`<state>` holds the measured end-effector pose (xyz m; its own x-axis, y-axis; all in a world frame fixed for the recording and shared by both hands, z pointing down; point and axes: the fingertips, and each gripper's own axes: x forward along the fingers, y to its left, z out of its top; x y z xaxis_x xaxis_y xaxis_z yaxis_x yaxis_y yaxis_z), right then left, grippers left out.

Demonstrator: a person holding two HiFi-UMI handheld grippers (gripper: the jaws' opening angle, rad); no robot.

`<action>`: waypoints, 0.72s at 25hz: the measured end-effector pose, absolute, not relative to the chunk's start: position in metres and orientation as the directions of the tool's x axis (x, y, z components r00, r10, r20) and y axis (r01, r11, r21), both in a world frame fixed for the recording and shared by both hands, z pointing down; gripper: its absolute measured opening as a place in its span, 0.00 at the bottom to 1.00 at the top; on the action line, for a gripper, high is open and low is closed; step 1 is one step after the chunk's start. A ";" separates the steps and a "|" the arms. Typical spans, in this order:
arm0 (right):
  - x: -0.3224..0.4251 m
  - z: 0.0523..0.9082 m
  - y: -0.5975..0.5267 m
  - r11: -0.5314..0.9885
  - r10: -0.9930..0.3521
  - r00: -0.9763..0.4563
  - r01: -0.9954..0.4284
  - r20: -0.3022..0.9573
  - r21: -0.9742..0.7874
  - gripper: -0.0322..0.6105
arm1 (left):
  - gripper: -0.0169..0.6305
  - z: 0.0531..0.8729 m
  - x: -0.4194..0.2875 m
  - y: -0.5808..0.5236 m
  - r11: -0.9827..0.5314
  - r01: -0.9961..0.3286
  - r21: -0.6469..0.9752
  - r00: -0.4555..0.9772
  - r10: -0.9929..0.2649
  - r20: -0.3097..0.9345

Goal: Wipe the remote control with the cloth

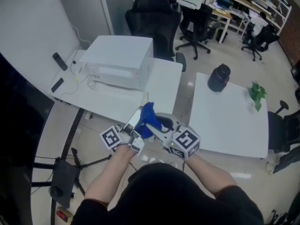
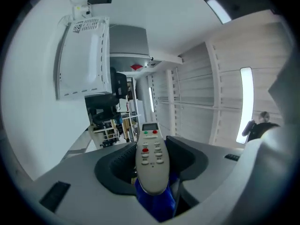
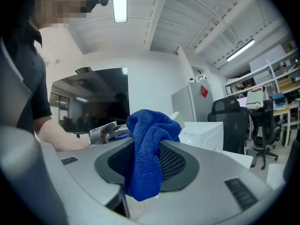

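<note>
My left gripper [image 2: 151, 165] is shut on a grey remote control [image 2: 151, 157], buttons facing the camera, its display end pointing away. In the head view the remote control [image 1: 134, 117] sticks up from the left gripper [image 1: 134, 136] in front of my body. The right gripper [image 3: 147, 161] is shut on a bunched blue cloth [image 3: 147, 146], which hangs out of the jaws. From above, the blue cloth [image 1: 147, 118] lies against the remote's right side, with the right gripper [image 1: 161, 125] just beside it. Blue cloth [image 2: 157, 200] also shows under the remote's near end.
Both grippers hang over the floor gap between two white tables [image 1: 117, 102] [image 1: 229, 121]. A white box-shaped appliance [image 1: 119, 62] stands on the left table. A black jar [image 1: 219, 77] and a small green plant [image 1: 257, 93] stand on the right one. Office chairs [image 1: 154, 20] stand behind.
</note>
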<state>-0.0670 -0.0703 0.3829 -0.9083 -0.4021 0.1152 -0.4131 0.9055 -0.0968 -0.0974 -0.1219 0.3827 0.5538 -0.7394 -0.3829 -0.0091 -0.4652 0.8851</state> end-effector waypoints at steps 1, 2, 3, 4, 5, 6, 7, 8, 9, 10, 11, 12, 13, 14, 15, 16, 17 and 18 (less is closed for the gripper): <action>-0.062 0.378 -0.074 0.900 -0.417 -0.903 -0.426 0.105 -0.094 0.28 | 0.34 0.382 -0.094 -0.118 -0.472 0.003 0.881 0.571 -0.723 -0.389; -0.057 0.373 -0.080 0.894 -0.431 -0.897 -0.440 0.097 -0.088 0.28 | 0.34 0.382 -0.091 -0.114 -0.480 0.015 0.877 0.591 -0.703 -0.395; -0.052 0.368 -0.087 0.888 -0.445 -0.891 -0.451 0.088 -0.083 0.28 | 0.34 0.381 -0.087 -0.109 -0.490 0.030 0.871 0.611 -0.681 -0.404; -0.046 0.364 -0.094 0.882 -0.458 -0.885 -0.464 0.078 -0.082 0.28 | 0.34 0.379 -0.082 -0.103 -0.501 0.048 0.864 0.629 -0.657 -0.415; -0.041 0.359 -0.102 0.875 -0.473 -0.878 -0.478 0.069 -0.082 0.28 | 0.34 0.377 -0.078 -0.097 -0.512 0.064 0.857 0.644 -0.634 -0.427; -0.036 0.354 -0.109 0.868 -0.486 -0.872 -0.490 0.061 -0.078 0.28 | 0.34 0.376 -0.074 -0.093 -0.521 0.077 0.850 0.655 -0.617 -0.437; -0.032 0.349 -0.115 0.864 -0.496 -0.867 -0.499 0.054 -0.071 0.28 | 0.34 0.375 -0.071 -0.089 -0.527 0.085 0.845 0.660 -0.606 -0.444; -0.028 0.344 -0.118 0.860 -0.504 -0.862 -0.506 0.046 -0.065 0.28 | 0.34 0.374 -0.070 -0.087 -0.531 0.088 0.842 0.661 -0.602 -0.449; -0.025 0.339 -0.120 0.858 -0.509 -0.860 -0.511 0.036 -0.061 0.28 | 0.34 0.373 -0.070 -0.088 -0.535 0.088 0.840 0.659 -0.602 -0.452; -0.023 0.335 -0.119 0.858 -0.509 -0.860 -0.510 0.027 -0.061 0.28 | 0.34 0.373 -0.072 -0.089 -0.538 0.083 0.839 0.655 -0.605 -0.453; -0.023 0.333 -0.114 0.863 -0.501 -0.865 -0.501 0.020 -0.063 0.28 | 0.34 0.373 -0.075 -0.092 -0.540 0.075 0.839 0.649 -0.612 -0.452; -0.024 0.333 -0.107 0.872 -0.485 -0.875 -0.485 0.018 -0.065 0.28 | 0.34 0.373 -0.080 -0.096 -0.540 0.067 0.839 0.640 -0.622 -0.451; -0.028 0.337 -0.097 0.884 -0.461 -0.887 -0.462 0.024 -0.068 0.28 | 0.34 0.372 -0.086 -0.101 -0.539 0.059 0.840 0.626 -0.636 -0.452; -0.034 0.342 -0.086 0.898 -0.433 -0.901 -0.434 0.036 -0.070 0.28 | 0.34 0.371 -0.093 -0.106 -0.540 0.054 0.840 0.610 -0.648 -0.456; -0.042 0.349 -0.075 0.911 -0.403 -0.914 -0.406 0.051 -0.073 0.28 | 0.34 0.368 -0.099 -0.110 -0.543 0.051 0.838 0.595 -0.657 -0.462; -0.049 0.356 -0.066 0.922 -0.376 -0.924 -0.380 0.065 -0.076 0.28 | 0.34 0.364 -0.103 -0.113 -0.549 0.050 0.834 0.585 -0.661 -0.470; -0.055 0.361 -0.059 0.930 -0.354 -0.932 -0.359 0.074 -0.081 0.28 | 0.34 0.360 -0.105 -0.114 -0.556 0.051 0.829 0.581 -0.659 -0.478; -0.060 0.365 -0.054 0.935 -0.338 -0.938 -0.344 0.079 -0.085 0.28 | 0.34 0.356 -0.104 -0.113 -0.564 0.054 0.824 0.584 -0.651 -0.484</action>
<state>-0.0599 -0.0543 0.3651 -0.9379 -0.3380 0.0788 -0.3441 0.9351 -0.0851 -0.1038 -0.1133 0.3563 0.5845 -0.6514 -0.4838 0.0542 -0.5636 0.8243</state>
